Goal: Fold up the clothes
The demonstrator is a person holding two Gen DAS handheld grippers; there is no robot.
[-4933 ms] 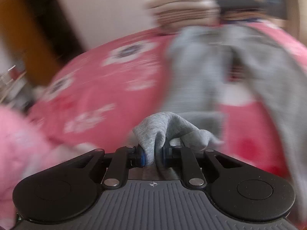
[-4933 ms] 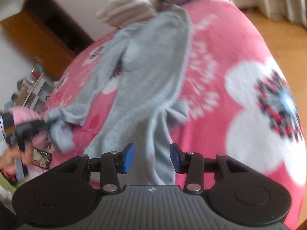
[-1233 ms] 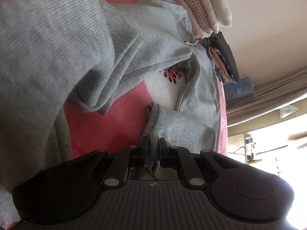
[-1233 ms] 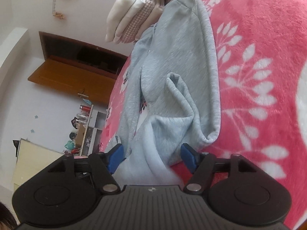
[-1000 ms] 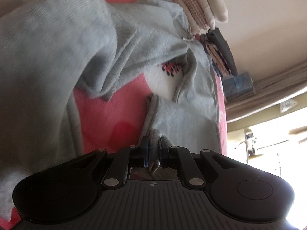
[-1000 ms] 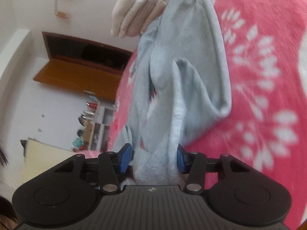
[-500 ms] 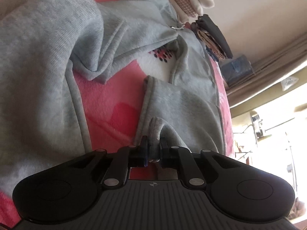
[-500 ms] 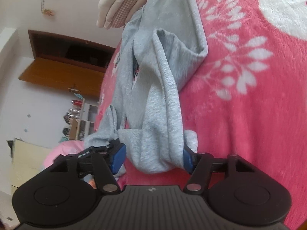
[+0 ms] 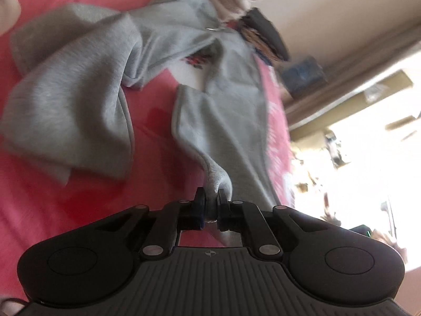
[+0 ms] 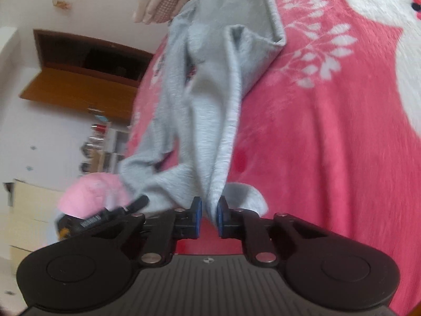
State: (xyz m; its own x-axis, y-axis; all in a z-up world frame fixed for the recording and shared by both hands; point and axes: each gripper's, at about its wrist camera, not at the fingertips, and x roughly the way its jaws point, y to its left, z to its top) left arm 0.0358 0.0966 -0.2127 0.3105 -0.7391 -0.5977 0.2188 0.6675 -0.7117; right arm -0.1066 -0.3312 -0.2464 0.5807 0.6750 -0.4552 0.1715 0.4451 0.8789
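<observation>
My left gripper (image 9: 210, 205) is pinched tight on one hem of the grey garment (image 9: 79, 100) sprawled over the pink blanket (image 9: 79, 197); my right gripper (image 10: 208, 217) is closing on another bunched edge. I'd pull both evenly, keeping the cloth taut. One garment, one far stack of folded clothes (image 10: 168, 0)
</observation>
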